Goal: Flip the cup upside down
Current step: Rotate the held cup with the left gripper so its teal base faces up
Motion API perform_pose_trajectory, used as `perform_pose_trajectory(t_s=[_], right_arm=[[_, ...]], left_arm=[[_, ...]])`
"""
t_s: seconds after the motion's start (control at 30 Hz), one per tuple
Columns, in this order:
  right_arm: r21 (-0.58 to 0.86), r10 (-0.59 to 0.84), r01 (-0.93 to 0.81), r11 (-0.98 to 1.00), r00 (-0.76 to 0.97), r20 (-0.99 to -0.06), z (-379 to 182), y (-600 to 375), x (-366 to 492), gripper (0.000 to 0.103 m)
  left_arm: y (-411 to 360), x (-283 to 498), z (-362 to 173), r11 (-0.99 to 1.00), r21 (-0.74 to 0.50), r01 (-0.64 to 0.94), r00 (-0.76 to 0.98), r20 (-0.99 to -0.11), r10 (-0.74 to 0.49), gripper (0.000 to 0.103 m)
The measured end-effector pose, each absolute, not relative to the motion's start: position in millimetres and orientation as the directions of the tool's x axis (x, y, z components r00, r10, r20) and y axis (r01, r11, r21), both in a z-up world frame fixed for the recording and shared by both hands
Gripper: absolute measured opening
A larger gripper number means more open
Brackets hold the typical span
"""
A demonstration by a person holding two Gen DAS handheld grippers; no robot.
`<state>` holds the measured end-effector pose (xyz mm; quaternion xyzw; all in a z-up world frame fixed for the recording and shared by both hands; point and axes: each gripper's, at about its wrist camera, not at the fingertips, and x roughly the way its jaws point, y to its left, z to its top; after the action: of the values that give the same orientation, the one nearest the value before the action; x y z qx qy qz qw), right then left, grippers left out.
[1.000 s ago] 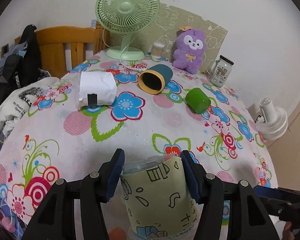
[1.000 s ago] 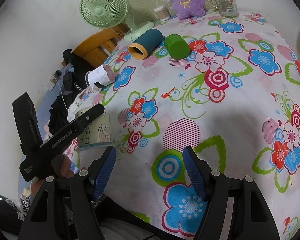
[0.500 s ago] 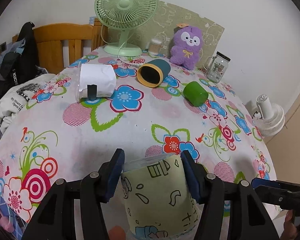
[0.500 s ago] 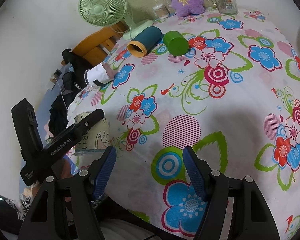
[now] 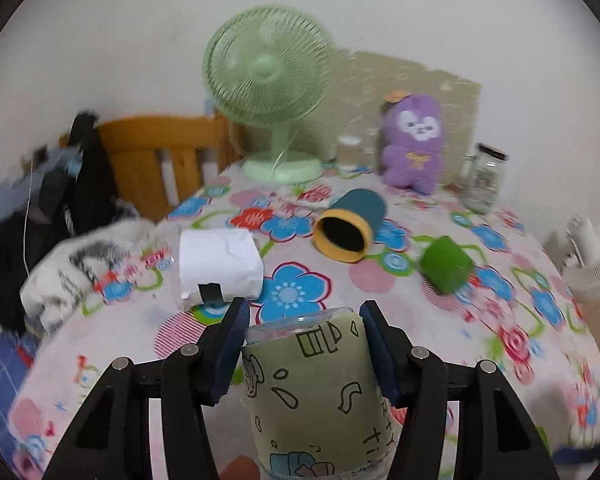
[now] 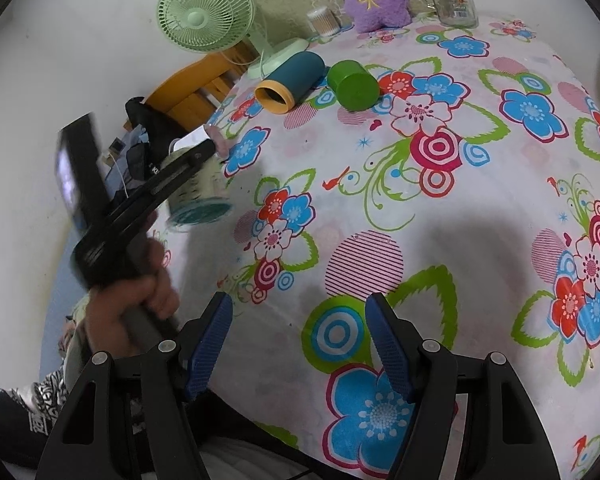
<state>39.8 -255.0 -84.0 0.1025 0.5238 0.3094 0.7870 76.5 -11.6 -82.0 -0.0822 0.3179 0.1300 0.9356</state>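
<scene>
The cup (image 5: 314, 392), pale green with doodles, sits clamped between the blue pads of the left gripper (image 5: 303, 354), held in the air above the near left edge of the floral table (image 6: 440, 216). The right gripper (image 6: 298, 346) hangs over the near edge, jaws wide apart and empty. Farther back lie a teal tumbler (image 5: 350, 226) and a green cup (image 5: 446, 264).

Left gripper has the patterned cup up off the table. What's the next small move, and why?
Probably roll the left gripper over to invert the cup: its fingers clamp the cup's sides, and the right wrist view shows it lifted off the tablecloth, tilted, with bare cloth beneath.
</scene>
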Motion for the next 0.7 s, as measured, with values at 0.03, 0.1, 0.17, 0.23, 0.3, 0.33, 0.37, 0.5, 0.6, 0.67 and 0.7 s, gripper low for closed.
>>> perform_pose_trajectory(t_s=[0.03,0.1,0.17,0.23,0.3,0.33,0.37,0.5,0.6,0.67,0.7], right_arm=[[0.483,0.593,-0.381,0.788,0.259,-0.762,-84.9,-255.2,39.7,0.072],[0.483,0.589,-0.374,0.792,0.257,-0.766,-87.7,-256.6,40.4,0.072],[0.487,0.589,-0.366,0.793,0.256,-0.766,-89.9,-258.0,41.7,0.072],[0.49,0.589,-0.361,0.794,0.254,-0.767,-91.9,-258.1,43.3,0.072],[0.493,0.592,-0.361,0.792,0.251,-0.766,-93.2,-256.6,44.7,0.072],[0.494,0.593,-0.363,0.79,0.249,-0.766,-93.8,-255.7,45.2,0.072],[0.494,0.594,-0.365,0.789,0.245,-0.767,-94.7,-254.2,45.8,0.072],[0.495,0.594,-0.37,0.786,0.235,-0.769,-97.3,-250.1,47.8,0.072],[0.498,0.598,-0.373,0.783,0.232,-0.767,-97.5,-248.1,48.7,0.072],[0.496,0.599,-0.377,0.782,0.233,-0.766,-96.6,-247.6,47.7,0.072],[0.496,0.599,-0.378,0.782,0.234,-0.766,-96.1,-247.8,47.2,0.072]], left_arm=[[-9.9,80.7,-86.3,0.95,-0.071,-0.304,0.755,-0.626,0.195,0.059],[-13.2,81.1,-93.1,0.949,-0.05,-0.313,0.763,-0.608,0.219,0.059],[-23.3,74.2,-97.0,0.954,0.002,-0.299,0.789,-0.562,0.248,0.059],[-30.1,67.3,-99.2,0.958,0.017,-0.285,0.79,-0.562,0.245,0.059],[-33.4,58.6,-103.2,0.964,-0.003,-0.265,0.793,-0.57,0.217,0.059],[-35.7,58.2,-101.8,0.966,-0.003,-0.257,0.789,-0.577,0.208,0.059],[-37.2,54.9,-102.9,0.968,-0.002,-0.25,0.787,-0.584,0.202,0.059],[-39.4,47.6,-100.2,0.975,-0.01,-0.223,0.768,-0.617,0.17,0.06],[-39.1,48.7,-97.9,0.977,-0.028,-0.209,0.749,-0.647,0.142,0.061],[-37.6,50.7,-96.8,0.979,-0.05,-0.199,0.732,-0.672,0.114,0.062],[-36.8,51.6,-95.6,0.979,-0.06,-0.197,0.725,-0.68,0.104,0.062]])
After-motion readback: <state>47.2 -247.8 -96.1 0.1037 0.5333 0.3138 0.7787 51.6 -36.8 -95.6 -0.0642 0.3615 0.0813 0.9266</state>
